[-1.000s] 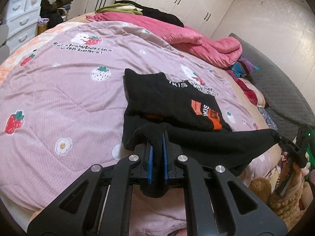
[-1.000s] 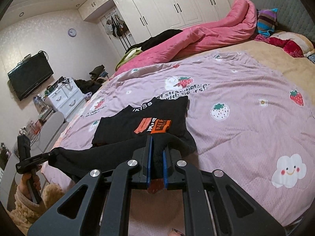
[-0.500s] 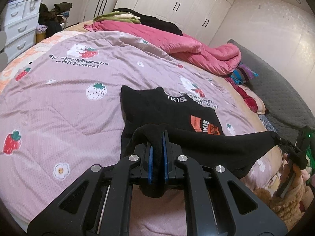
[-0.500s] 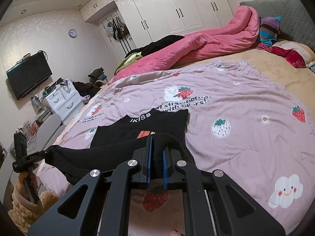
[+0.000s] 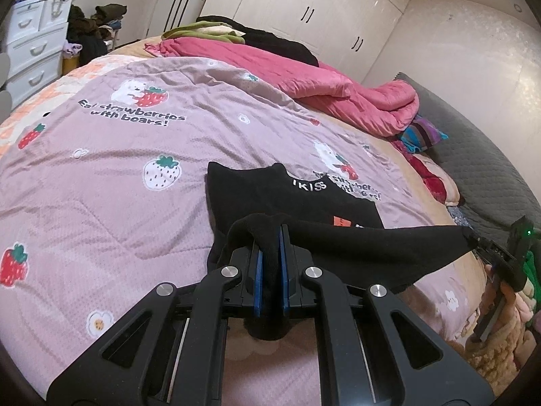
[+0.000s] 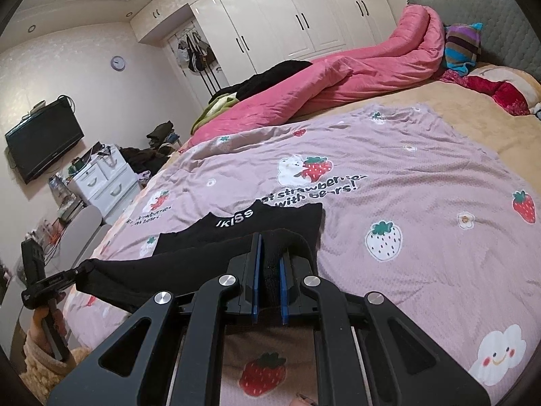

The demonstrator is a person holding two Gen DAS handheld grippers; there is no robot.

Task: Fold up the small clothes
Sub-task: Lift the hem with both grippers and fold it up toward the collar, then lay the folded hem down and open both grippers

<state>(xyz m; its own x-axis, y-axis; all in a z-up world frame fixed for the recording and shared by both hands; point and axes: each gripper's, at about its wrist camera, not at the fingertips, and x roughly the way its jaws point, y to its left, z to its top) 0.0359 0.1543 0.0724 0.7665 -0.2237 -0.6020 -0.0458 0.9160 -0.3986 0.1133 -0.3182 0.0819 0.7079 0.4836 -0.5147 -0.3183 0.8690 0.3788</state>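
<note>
A small black shirt (image 5: 270,193) with white "IKISS" lettering and an orange patch lies on the pink strawberry bedspread (image 5: 101,176). Its near hem is lifted and stretched between both grippers, hanging over the lower half of the garment. My left gripper (image 5: 269,237) is shut on one bunched corner of the hem. My right gripper (image 6: 268,247) is shut on the other corner. In the left wrist view the right gripper (image 5: 473,240) shows at the far right; in the right wrist view the left gripper (image 6: 79,269) shows at the far left, with the shirt (image 6: 270,221) beyond.
A rolled pink duvet (image 5: 338,84) and dark clothes lie along the bed's far side. Pillows and a grey headboard (image 6: 490,10) stand at one end. White drawers (image 6: 101,179) and a wall TV (image 6: 44,142) are off the other end. White wardrobes (image 5: 304,10) line the far wall.
Both grippers have carried the lifted hem forward over the shirt, toward the collar. The orange patch is now almost covered by the raised fabric.
</note>
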